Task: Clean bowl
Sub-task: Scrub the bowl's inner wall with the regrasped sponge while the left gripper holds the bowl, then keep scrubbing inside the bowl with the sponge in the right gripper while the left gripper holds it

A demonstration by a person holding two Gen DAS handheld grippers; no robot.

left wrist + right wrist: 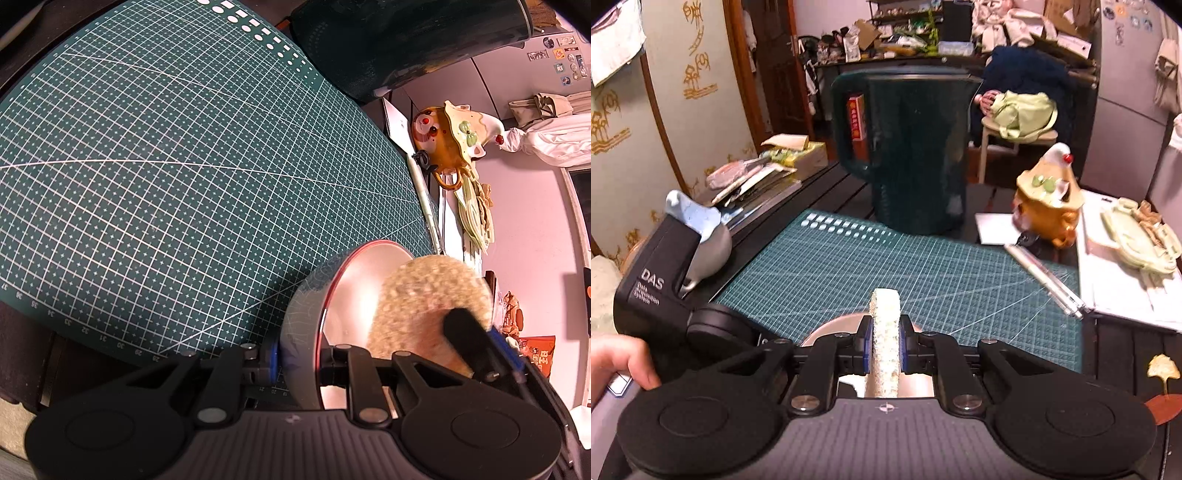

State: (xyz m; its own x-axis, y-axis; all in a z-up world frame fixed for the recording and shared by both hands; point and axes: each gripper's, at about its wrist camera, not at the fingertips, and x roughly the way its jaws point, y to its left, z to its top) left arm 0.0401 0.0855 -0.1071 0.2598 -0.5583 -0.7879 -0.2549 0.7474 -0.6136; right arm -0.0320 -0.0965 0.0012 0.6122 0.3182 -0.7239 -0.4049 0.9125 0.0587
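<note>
The bowl [354, 295] is tipped on its side over the green cutting mat [166, 184], showing a pale inside, a red rim and a grey patterned outside. My left gripper [299, 360] is shut on the bowl's wall, one finger outside and one inside. A round, rough beige sponge [424, 295] lies against the bowl's inside. My right gripper [886, 347] is shut on that sponge [885, 314], seen edge-on between its blue pads, with the bowl [831, 328] just below. One of the right gripper's fingers [465, 332] shows in the left wrist view.
A tall dark green jug [908, 155] stands at the mat's far edge. To the right are an orange figurine pot [1049, 199], a pen [1045, 280] and a pale green tray [1137, 240] on papers. A hand [617, 358] holds the left gripper's black body [653, 280].
</note>
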